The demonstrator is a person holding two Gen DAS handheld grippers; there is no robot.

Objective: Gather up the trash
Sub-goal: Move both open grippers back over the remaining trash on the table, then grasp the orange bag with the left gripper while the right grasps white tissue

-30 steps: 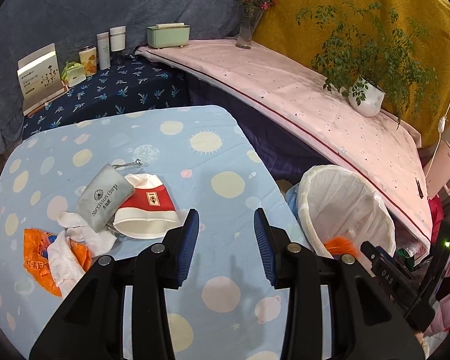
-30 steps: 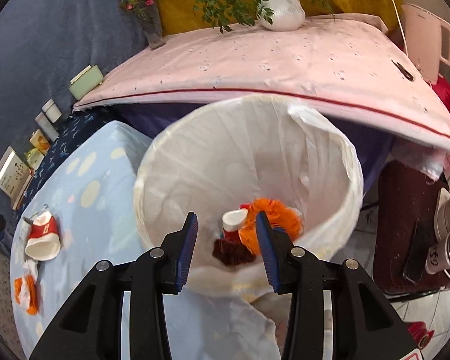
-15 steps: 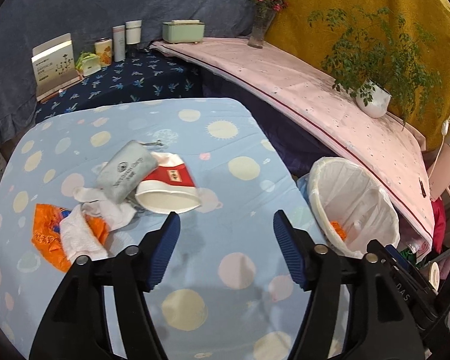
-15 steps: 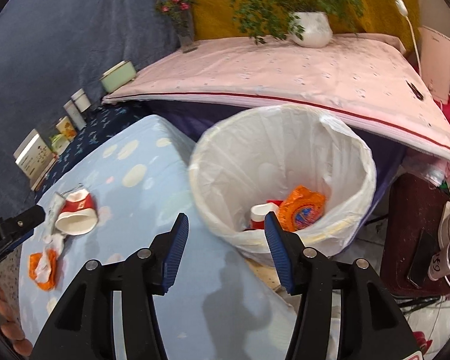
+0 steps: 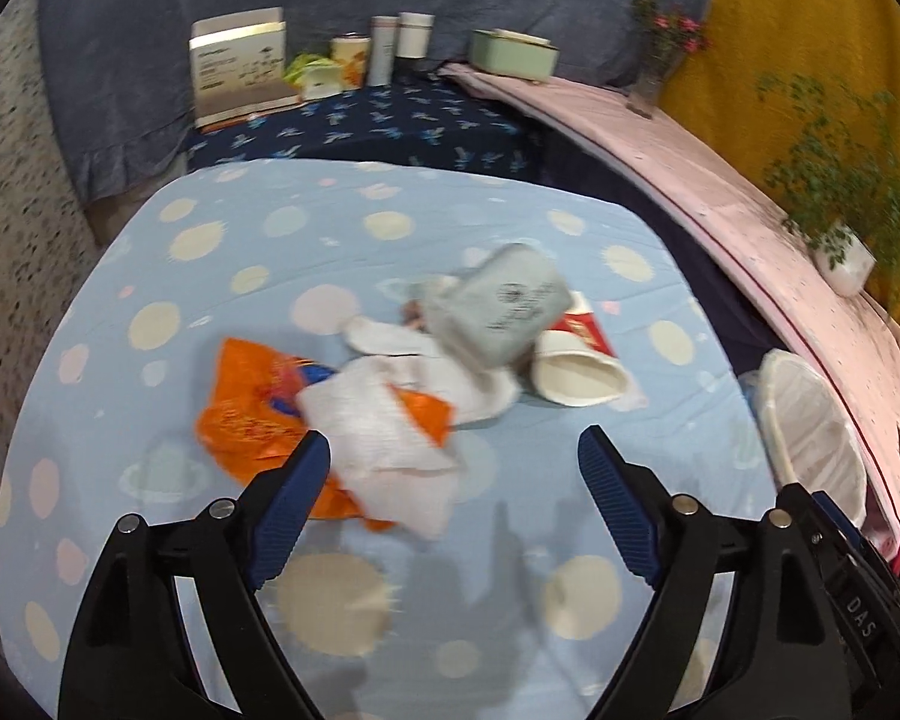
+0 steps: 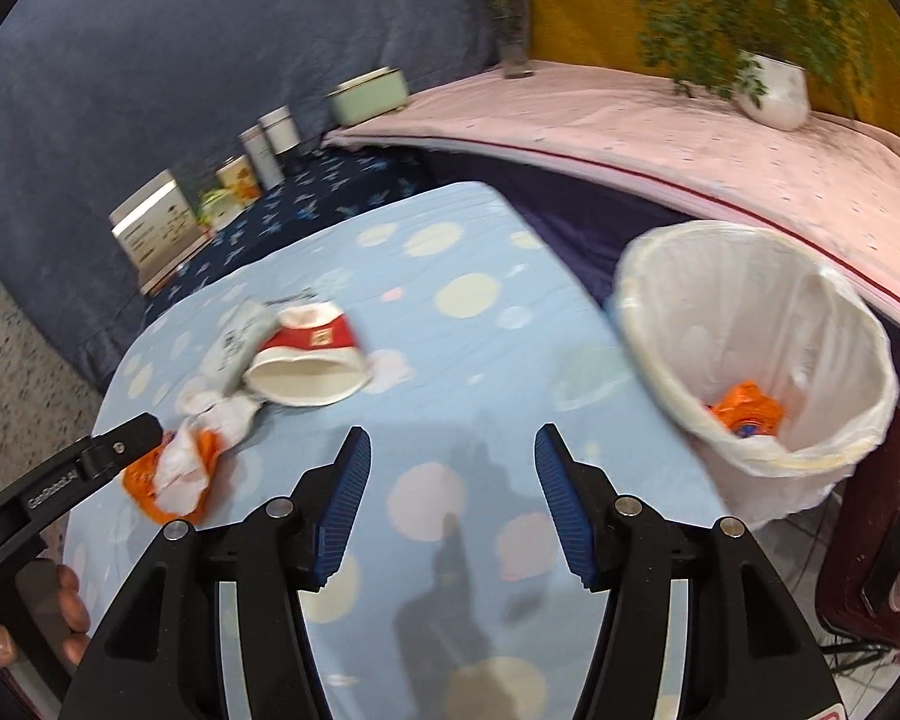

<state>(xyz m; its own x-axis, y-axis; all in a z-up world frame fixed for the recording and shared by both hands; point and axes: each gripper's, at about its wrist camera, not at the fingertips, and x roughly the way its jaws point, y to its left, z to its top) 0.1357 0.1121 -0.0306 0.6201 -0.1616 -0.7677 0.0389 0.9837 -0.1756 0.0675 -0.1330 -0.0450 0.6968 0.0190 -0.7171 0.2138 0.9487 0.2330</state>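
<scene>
A pile of trash lies on the blue dotted table [image 5: 450,222]: an orange wrapper [image 5: 246,414], white tissue [image 5: 378,438], a grey pouch [image 5: 498,306] and a crushed red and white paper cup [image 5: 576,360]. My left gripper [image 5: 453,450] hovers just short of the tissue, its jaws opening wide with nothing between them. My right gripper [image 6: 450,450] hangs over bare tablecloth, jaws opening and empty. The white-lined bin [image 6: 750,348] stands to its right, with an orange wrapper [image 6: 747,414] inside. The cup [image 6: 309,360] lies to its left.
A finger of the left gripper [image 6: 123,444] and a hand [image 6: 66,606] show at the lower left of the right wrist view. Boxes and tins [image 5: 240,60] stand on the dark shelf behind. A potted plant [image 6: 774,90] sits on the pink ledge.
The left gripper swung left from near the bin to the trash pile and its jaws widened. The right gripper drew back from over the bin to above the table, jaws a little wider.
</scene>
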